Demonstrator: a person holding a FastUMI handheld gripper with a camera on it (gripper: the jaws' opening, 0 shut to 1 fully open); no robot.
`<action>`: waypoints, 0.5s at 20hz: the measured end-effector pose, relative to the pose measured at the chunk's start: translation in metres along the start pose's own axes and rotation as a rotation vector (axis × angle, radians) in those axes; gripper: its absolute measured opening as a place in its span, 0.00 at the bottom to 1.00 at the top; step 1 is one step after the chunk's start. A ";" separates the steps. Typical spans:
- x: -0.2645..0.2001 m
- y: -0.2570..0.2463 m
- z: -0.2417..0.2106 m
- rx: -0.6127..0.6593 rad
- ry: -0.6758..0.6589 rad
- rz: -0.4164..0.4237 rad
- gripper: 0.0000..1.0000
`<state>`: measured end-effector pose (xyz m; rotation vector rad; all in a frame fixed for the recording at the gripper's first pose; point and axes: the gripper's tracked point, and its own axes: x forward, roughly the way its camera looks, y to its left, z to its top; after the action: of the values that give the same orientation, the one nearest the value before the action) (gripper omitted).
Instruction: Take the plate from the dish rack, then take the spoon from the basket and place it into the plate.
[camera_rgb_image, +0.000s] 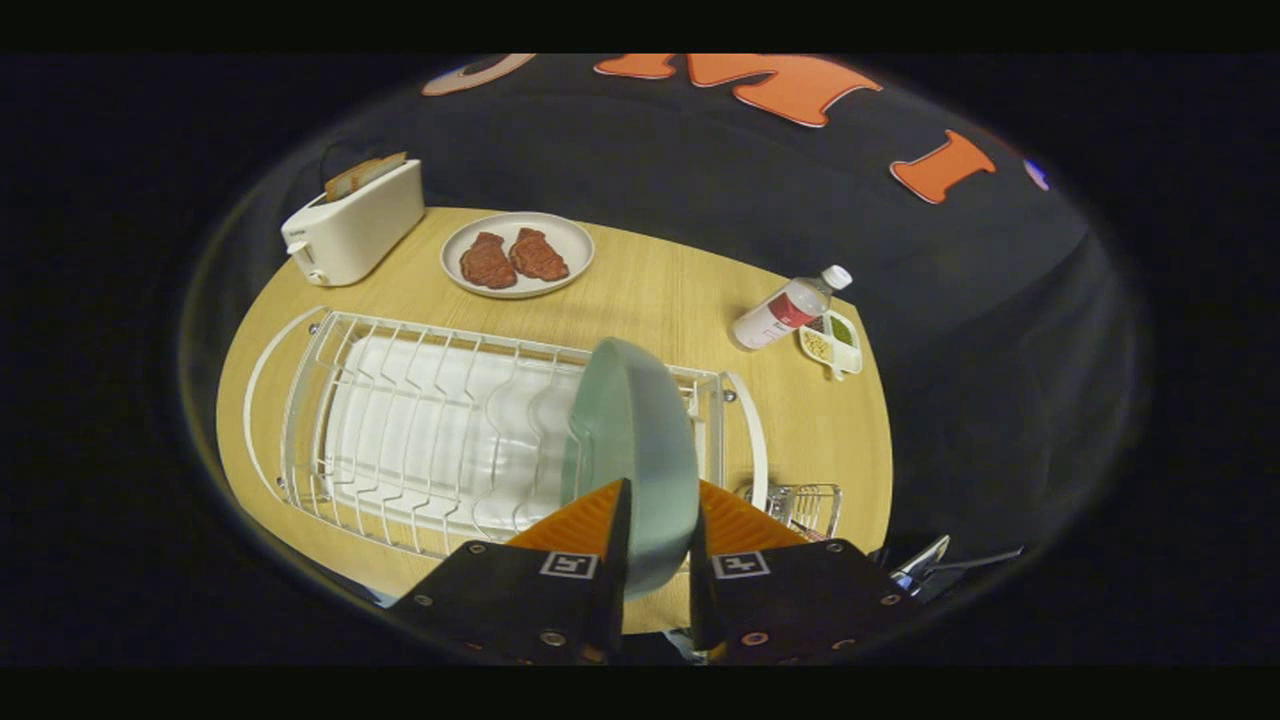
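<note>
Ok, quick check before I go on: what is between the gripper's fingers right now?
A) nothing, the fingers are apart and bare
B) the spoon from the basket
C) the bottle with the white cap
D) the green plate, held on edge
D: the green plate stands on edge between the two fingers of the gripper, both pressing its sides, above the white dish rack.

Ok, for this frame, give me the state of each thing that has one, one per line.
gripper: shut on the plate's rim
plate: green, on edge between the fingers, over the dish rack
dish rack: white, no other dishes in it
toaster: bread in its slot
white plate: flat, holding two brown pieces
bottle: capped, lying on its side
basket: contents cannot be told
</note>
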<state>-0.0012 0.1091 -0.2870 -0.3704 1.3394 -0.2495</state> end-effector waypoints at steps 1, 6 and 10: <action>-0.002 -0.008 0.003 0.013 -0.017 -0.034 0.25; -0.013 -0.032 0.005 0.059 -0.053 -0.108 0.20; -0.026 -0.041 -0.002 0.103 -0.075 -0.088 0.20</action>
<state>-0.0078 0.0816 -0.2479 -0.3490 1.2332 -0.3729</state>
